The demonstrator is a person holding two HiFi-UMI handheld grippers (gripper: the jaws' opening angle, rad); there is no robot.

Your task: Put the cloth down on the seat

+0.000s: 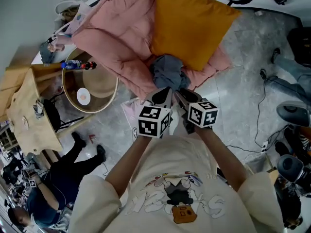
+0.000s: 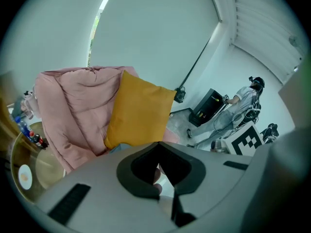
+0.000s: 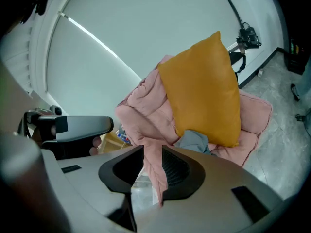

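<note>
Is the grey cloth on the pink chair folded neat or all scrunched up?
Scrunched up. The grey cloth sits in a lumpy bunch on the pink chair, against the orange cushion.

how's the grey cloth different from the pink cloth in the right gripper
The grey cloth lies bunched on the pink seat; the pink cloth is pinched in the right gripper. The grey cloth is a heap, the pink cloth a narrow strip. Both are soft fabric.

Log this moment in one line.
right gripper: shut on pink cloth | left gripper: jaws together, hold unclear | padded pink seat: holds crumpled grey cloth
</note>
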